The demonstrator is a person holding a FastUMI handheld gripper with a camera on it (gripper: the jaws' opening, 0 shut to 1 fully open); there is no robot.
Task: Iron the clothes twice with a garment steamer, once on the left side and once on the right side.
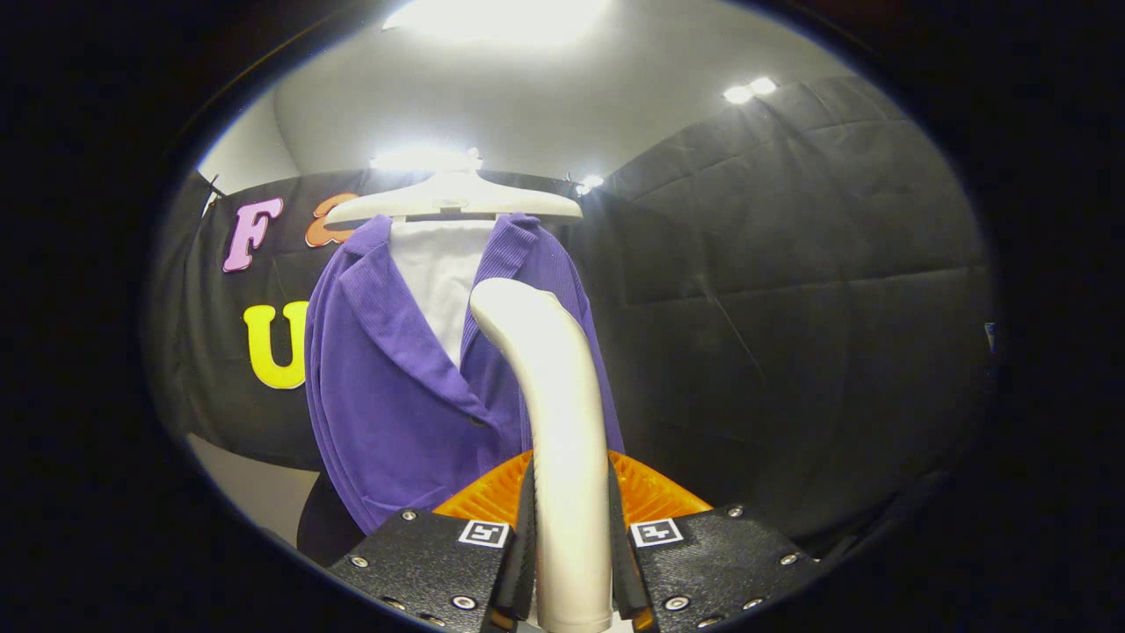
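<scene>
Gripper (571, 554) clenched on the steamer (558, 422) handle from both sides, head raised ahead of the fingers toward the purple jacket (395, 387) on its hanger (453, 200), seemingly poised for a pass.

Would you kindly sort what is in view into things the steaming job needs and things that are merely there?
For the job:
- garment steamer, clamped in the claw
- purple jacket just beyond it
- white hanger holding the jacket

Just there:
- white cloth inside the jacket's opening
- ceiling lights
</scene>
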